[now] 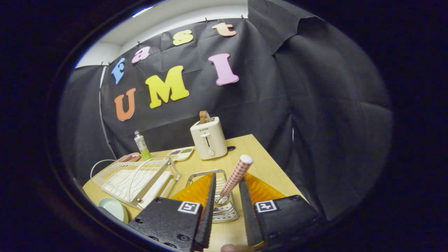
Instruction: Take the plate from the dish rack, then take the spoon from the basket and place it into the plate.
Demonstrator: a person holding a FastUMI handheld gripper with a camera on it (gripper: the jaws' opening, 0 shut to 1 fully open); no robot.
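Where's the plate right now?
In the gripper view the pale green plate lies flat on the wooden table, just in front of the white dish rack and off to the left of the open gripper.

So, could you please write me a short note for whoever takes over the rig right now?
Gripper: open, fingers on either side of the spoon's checked handle, not pressing on it.
Spoon: stands tilted in the wire basket, handle sticking up between the fingers.
Plate: pale green, flat on the table beside the near end of the dish rack.
Done: plate appears to be out of the rack.
Left: close on the handle, lift the spoon out, carry it across to the plate and lay it in.
Toaster and bottle stand farther back, out of the way.
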